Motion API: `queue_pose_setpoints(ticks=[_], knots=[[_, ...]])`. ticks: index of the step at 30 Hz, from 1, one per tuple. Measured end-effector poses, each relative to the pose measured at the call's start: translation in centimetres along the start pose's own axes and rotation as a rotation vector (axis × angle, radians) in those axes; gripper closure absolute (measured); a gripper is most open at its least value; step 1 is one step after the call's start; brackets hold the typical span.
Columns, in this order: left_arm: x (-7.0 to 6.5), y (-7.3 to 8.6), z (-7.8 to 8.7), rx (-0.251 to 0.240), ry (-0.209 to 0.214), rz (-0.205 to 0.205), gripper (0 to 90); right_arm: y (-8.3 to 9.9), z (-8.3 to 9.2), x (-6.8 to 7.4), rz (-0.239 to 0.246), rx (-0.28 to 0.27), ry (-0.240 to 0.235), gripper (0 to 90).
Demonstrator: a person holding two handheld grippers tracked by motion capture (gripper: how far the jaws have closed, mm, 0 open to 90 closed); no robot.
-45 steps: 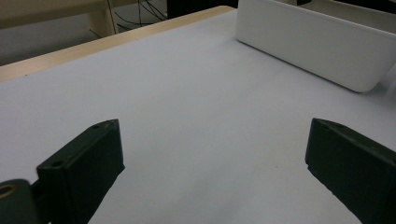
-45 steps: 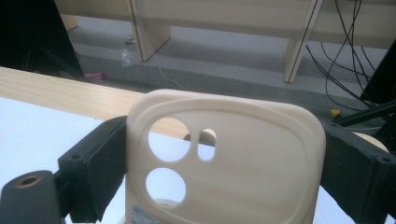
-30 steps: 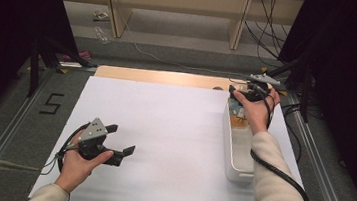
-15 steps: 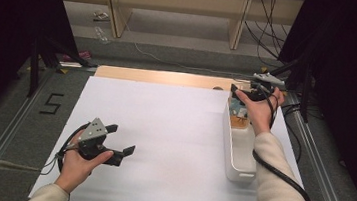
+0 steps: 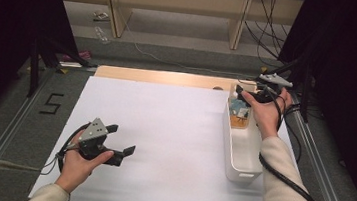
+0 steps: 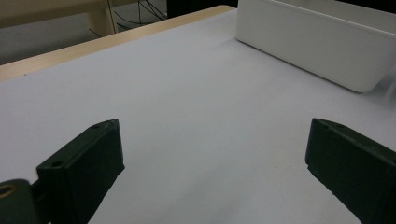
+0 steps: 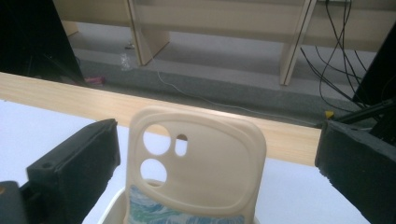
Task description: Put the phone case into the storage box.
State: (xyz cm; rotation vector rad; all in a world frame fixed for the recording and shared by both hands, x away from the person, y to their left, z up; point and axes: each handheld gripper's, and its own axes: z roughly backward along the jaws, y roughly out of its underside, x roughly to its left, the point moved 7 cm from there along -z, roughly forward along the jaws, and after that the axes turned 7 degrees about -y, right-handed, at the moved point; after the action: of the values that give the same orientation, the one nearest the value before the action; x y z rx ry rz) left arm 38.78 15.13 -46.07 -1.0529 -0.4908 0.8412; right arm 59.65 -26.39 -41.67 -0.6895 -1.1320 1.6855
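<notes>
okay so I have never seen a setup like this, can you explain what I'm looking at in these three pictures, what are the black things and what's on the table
A person sits at a table covered with a white sheet and holds a hand tool in each hand. Each tool is a gripper with two black jaws and a small camera on it.

The high view looks down from above. The left gripper hovers low over the bare sheet, jaws apart, holding nothing. The right gripper is over the far end of a long white bin at the table's right side.

The other two pictures come from the grippers' own cameras, so the black blocks at the bottom corners are their jaws. The left gripper view shows the sheet and the bin's side. The right gripper view shows a cream phone case with camera cutouts standing in the bin between the open jaws, not yet gripped.
</notes>
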Motion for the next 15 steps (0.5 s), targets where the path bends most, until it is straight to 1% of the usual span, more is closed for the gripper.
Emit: queue_pose_setpoints(ticks=[5, 8, 15], knots=[[0.0, -0.1, 0.0, -0.003, -0.002, -0.001, 3.9, -0.1, 1.1, 0.4, 0.002, -0.008, -0.015, 1.8], [0.0, 0.0, 0.0, -0.001, -0.002, 0.003, 3.9, 0.0, 1.9, 0.7, 0.016, -0.009, -0.019, 3.0], [0.0, 0.0, 0.0, 0.002, -0.003, 0.0, 3.9, 0.6, 3.6, 1.6, 0.047, -0.008, -0.062, 5.2]])
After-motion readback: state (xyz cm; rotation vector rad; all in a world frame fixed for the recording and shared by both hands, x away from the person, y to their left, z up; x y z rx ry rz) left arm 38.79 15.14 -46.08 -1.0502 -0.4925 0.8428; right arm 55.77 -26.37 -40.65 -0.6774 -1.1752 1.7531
